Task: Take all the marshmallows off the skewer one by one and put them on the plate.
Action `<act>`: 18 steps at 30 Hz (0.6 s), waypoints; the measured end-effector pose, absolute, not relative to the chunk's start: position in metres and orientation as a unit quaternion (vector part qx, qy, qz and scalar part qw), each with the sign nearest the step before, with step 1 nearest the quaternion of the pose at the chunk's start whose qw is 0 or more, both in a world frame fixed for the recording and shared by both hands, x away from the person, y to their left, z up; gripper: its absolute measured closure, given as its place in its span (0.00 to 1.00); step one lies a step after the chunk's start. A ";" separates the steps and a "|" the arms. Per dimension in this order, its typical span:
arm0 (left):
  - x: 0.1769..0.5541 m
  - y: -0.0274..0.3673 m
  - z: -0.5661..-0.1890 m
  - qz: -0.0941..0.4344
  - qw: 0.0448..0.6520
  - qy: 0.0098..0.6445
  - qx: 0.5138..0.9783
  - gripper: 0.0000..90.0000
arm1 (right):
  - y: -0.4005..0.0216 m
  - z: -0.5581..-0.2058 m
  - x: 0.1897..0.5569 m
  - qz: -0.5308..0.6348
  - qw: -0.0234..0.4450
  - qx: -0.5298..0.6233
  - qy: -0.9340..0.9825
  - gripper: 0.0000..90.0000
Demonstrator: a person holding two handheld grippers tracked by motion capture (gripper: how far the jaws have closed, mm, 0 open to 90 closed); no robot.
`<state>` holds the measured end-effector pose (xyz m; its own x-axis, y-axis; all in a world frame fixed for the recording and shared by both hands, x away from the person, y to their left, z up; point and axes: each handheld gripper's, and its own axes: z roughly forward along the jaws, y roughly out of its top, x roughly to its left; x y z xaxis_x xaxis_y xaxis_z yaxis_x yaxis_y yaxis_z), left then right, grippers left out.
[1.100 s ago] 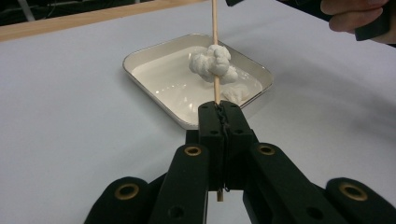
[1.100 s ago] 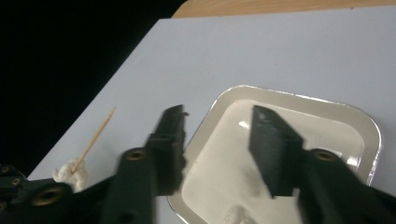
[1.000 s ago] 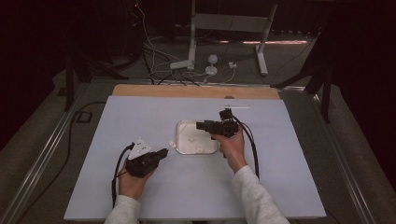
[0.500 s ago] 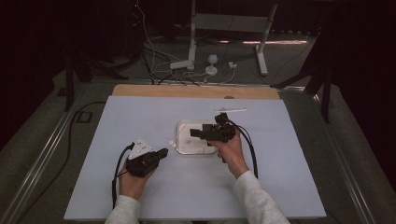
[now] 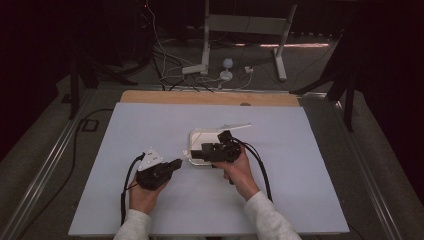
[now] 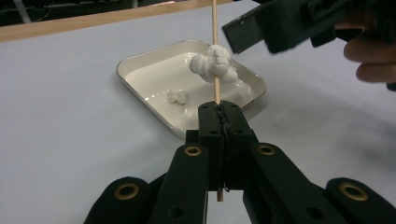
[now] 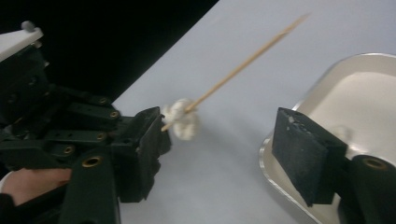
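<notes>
Right tongs (image 5: pixel 200 151) have shifted leftward and toward the person since one second ago, now hanging over the tray's (image 5: pixel 196 136) near edge with their jaws apart. Left tongs (image 6: pixel 219 112) remain low on the worktop (image 5: pixel 125 130), clamped on a wooden skewer (image 6: pixel 215 46) that carries a white puffed lump (image 6: pixel 213 63). Both forearms enter from the near edge. One small white piece (image 6: pixel 178 96) lies in the tray.

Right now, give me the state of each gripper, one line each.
Left gripper: jaws shut on the skewer, which carries a white lump.
Right gripper: jaws open, holding nothing, over the tray.
</notes>
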<state>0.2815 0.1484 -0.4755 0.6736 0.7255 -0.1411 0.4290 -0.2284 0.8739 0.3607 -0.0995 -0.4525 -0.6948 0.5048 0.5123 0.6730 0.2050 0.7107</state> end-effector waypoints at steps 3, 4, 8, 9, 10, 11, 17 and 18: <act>0.281 0.148 -0.475 0.149 0.496 0.374 0.770 1.00 | -0.095 -0.454 0.359 -0.503 0.090 -0.376 -0.773 0.46; 0.281 0.147 -0.475 0.149 0.496 0.374 0.770 1.00 | -0.094 -0.455 0.359 -0.503 0.093 -0.374 -0.774 0.50; 0.281 0.147 -0.475 0.146 0.502 0.370 0.768 1.00 | -0.091 -0.458 0.359 -0.501 0.104 -0.374 -0.774 0.59; 0.280 0.146 -0.474 0.146 0.502 0.369 0.769 1.00 | -0.091 -0.459 0.360 -0.500 0.107 -0.376 -0.773 0.60; 0.280 0.146 -0.475 0.147 0.502 0.367 0.769 1.00 | -0.091 -0.459 0.360 -0.501 0.113 -0.377 -0.771 0.61; 0.280 0.146 -0.475 0.145 0.504 0.365 0.769 1.00 | -0.090 -0.460 0.361 -0.501 0.118 -0.378 -0.770 0.61; 0.279 0.145 -0.474 0.141 0.515 0.355 0.767 1.00 | -0.090 -0.461 0.362 -0.510 0.142 -0.385 -0.756 0.63; 0.279 0.144 -0.474 0.140 0.516 0.353 0.768 1.00 | -0.090 -0.462 0.362 -0.510 0.147 -0.386 -0.755 0.64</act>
